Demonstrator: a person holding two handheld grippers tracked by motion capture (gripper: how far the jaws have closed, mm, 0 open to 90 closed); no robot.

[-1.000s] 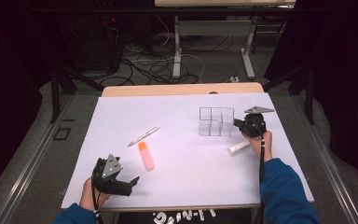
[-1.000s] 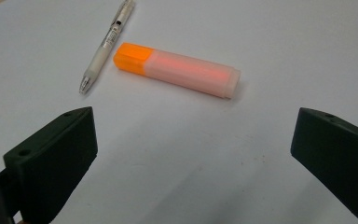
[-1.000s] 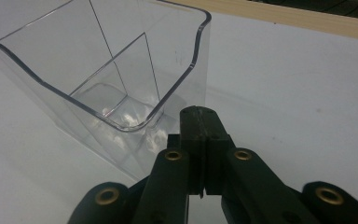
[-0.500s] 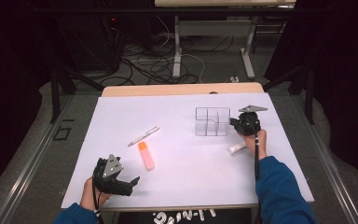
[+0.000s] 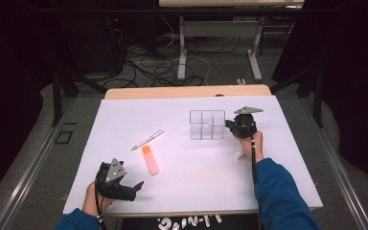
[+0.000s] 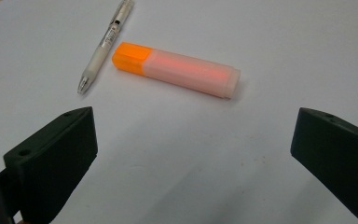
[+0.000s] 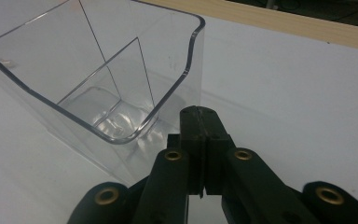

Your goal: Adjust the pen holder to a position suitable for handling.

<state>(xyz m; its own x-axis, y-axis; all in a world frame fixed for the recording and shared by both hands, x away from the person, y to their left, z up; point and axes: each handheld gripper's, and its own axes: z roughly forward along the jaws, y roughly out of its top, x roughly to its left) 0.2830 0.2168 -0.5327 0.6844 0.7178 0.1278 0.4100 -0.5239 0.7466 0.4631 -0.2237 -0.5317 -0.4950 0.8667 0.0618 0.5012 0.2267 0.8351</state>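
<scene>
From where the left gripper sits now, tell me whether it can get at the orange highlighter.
Probably yes. The left gripper has its jaws open, aimed at the orange highlighter, with bare white tabletop between them; the pen lies off to one side.

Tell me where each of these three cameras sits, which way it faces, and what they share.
High view: above the person's side, looking forward and down on the table; forearms and both grippers show.
Left gripper view: rides the left gripper, jaws wide apart, facing the orange highlighter and pen.
Right gripper view: rides the right gripper, jaws shut, beside the clear divided box.
Shared: high view also shows highlighter, pen, box.
</scene>
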